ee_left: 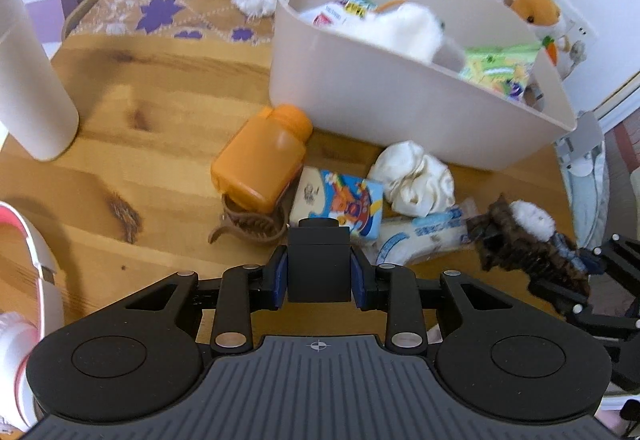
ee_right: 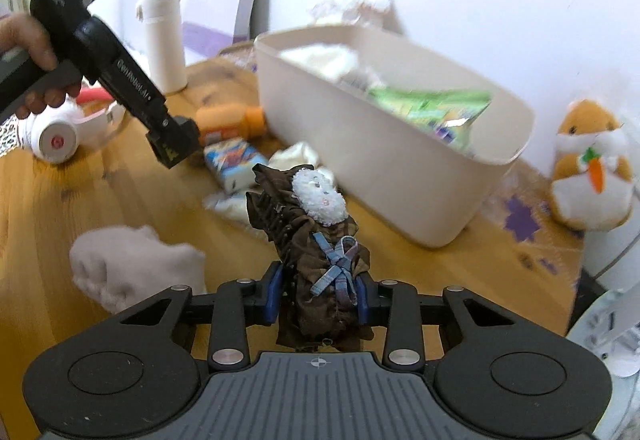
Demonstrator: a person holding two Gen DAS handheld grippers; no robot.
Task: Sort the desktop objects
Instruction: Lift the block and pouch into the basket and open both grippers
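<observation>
While the left gripper [ee_left: 319, 276] clamped a black block [ee_left: 319, 267] between its blue pads, the right gripper [ee_right: 318, 296] was closed on a brown cloth bundle [ee_right: 308, 240] with a white patch and blue ribbon. Both were held above the wooden table [ee_left: 140, 127], near a beige bin [ee_left: 400, 95] already holding a white plush and green packets. Just before the bin lay an orange bottle [ee_left: 262, 159], a brown hair clip [ee_left: 248, 224], a cartoon box [ee_left: 340, 203] and a crumpled white cloth [ee_left: 412, 179]. A hamster plush [ee_right: 592, 167] sat beyond the bin.
</observation>
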